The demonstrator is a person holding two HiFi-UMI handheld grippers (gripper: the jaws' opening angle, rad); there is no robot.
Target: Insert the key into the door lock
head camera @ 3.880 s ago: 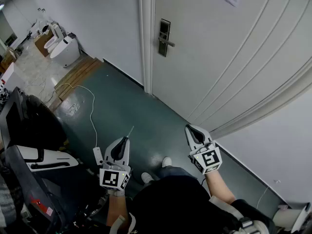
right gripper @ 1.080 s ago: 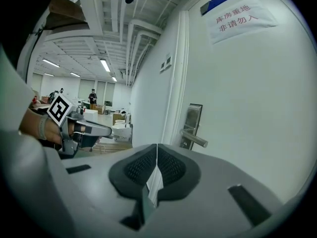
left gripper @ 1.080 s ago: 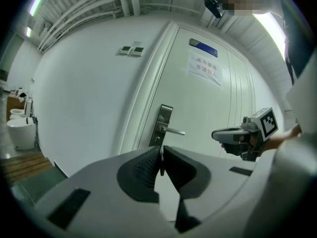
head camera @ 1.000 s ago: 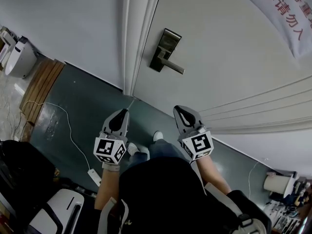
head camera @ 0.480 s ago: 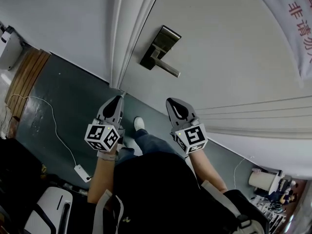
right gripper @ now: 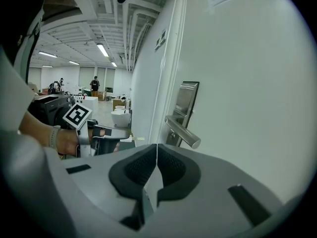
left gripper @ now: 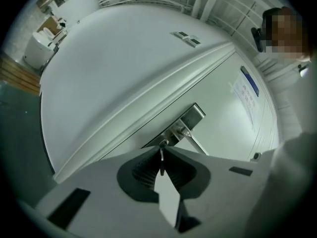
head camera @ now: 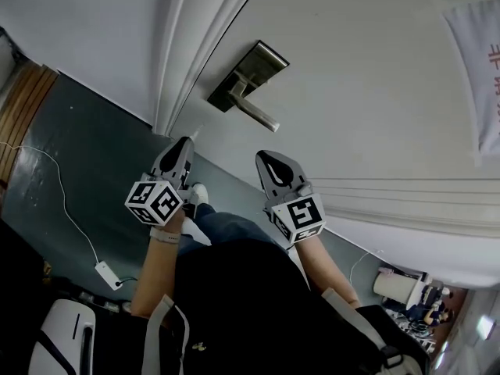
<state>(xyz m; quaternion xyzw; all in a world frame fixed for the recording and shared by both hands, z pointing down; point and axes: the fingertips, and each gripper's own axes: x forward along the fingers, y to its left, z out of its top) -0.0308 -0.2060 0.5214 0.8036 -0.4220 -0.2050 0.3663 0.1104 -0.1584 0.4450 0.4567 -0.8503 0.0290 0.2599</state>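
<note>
Nearest to us, both grippers sit below the lock (head camera: 248, 73), on our side of it. The left gripper (head camera: 188, 142) is clenched on the key (left gripper: 161, 158). The blade is pinched between the pads and its thin tip juts out past them, pointing up toward the lock. The right gripper (head camera: 264, 158) hangs just right of the left one, under the lever handle (head camera: 255, 116). Its pads are pressed together with nothing between them.

What has changed is the gap. A few seconds back the lock was small and far up the door (head camera: 375, 92), and we stood well short of it. Since then we have walked in, and the lock now looms large just above both grippers. The key has kept its seat in the left pads throughout.

From the left gripper's view the key tip lines up just beneath the lock plate, beside the root of the handle, but it is not touching. We judge the approach nearly done and the fine alignment still ahead. We cannot pick out the keyhole with certainty, so the tip may need a small correction before it goes in. The door frame (head camera: 183, 61) stands just left of the lock.
</note>
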